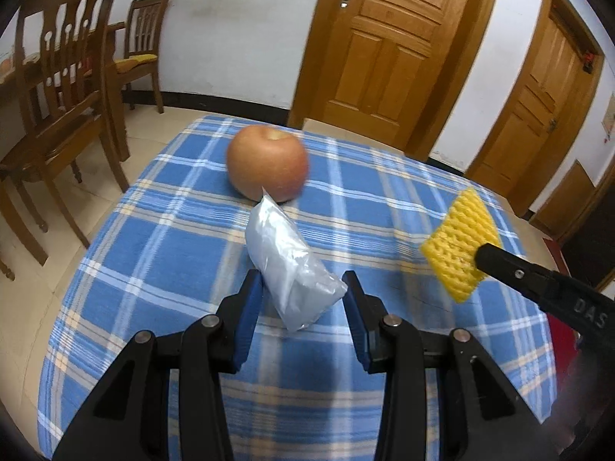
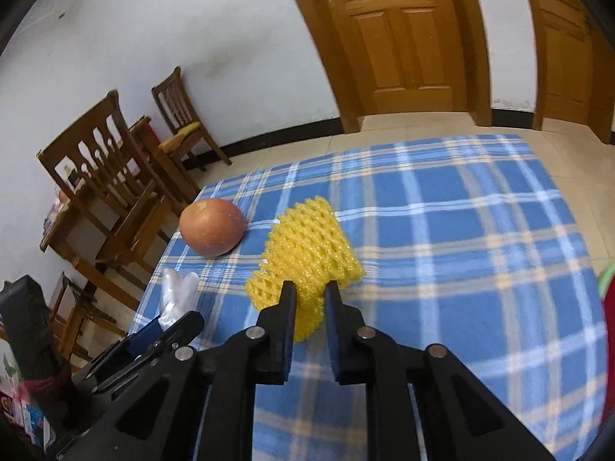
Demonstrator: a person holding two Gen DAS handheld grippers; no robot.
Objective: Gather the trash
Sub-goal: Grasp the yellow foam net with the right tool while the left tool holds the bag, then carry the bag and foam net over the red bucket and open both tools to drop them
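The left gripper (image 1: 303,284) is clenched on a crumpled clear plastic bag (image 1: 290,265), whose lower part sits between the blue pads while its pointed upper end reaches toward a round reddish-orange apple (image 1: 268,161); the bag looks bunched up and nothing can be made out inside it. In the right wrist view the same bag shows as a pale tuft (image 2: 177,296) sticking out of the left gripper's fingers at the lower left. The right gripper (image 2: 310,288) is clenched on a yellow foam fruit net (image 2: 307,242), pinching its lower edge so that the mesh bulges out on both sides of the fingers; the net hangs clear above the cloth, and in the left wrist view it appears as a yellow ribbed rectangle (image 1: 459,244) at the tip of the right gripper, well apart from the bag. The apple rests on the table near its far left corner, bare and on its own. The table is covered with a blue, white and beige checked tablecloth (image 2: 461,230). Beyond it lies a pale tiled floor (image 1: 96,199), a white wall with a dark skirting, two panelled brown wooden doors (image 1: 388,50), and to the left a set of brown wooden dining chairs (image 1: 57,96) around another table.
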